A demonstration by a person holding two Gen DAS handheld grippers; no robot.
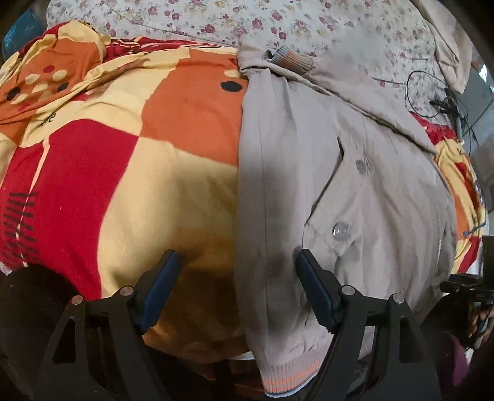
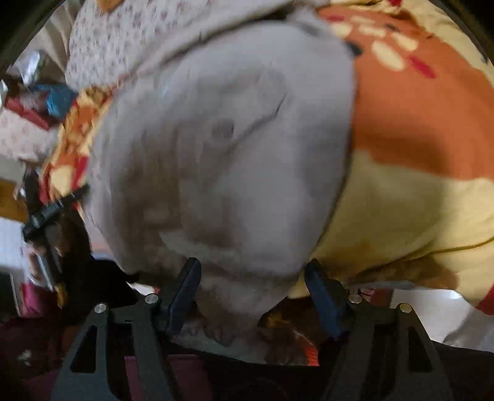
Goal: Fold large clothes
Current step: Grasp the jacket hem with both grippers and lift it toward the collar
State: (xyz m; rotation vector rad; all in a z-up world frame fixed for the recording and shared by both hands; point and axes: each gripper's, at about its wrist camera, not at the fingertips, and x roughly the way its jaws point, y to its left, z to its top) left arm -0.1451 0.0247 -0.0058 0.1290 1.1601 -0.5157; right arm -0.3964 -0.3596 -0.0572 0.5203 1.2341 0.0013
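A beige jacket (image 1: 355,191) with snap buttons and a ribbed, orange-striped hem (image 1: 290,379) lies lengthwise on the bed. My left gripper (image 1: 238,262) hangs open over the jacket's left edge near the hem, one finger above the quilt and the other above the jacket. In the blurred right wrist view the jacket (image 2: 234,148) fills the middle. My right gripper (image 2: 252,268) stands open above its near right corner, with cloth below the gap and neither pad pressing on it.
The jacket rests on a quilt (image 1: 123,160) of red, orange and yellow blocks, with a floral sheet (image 1: 247,21) behind it. Black cables (image 1: 432,95) lie at the far right. The bed's near edge drops to the floor (image 2: 432,311). Clutter (image 2: 37,101) sits left of the bed.
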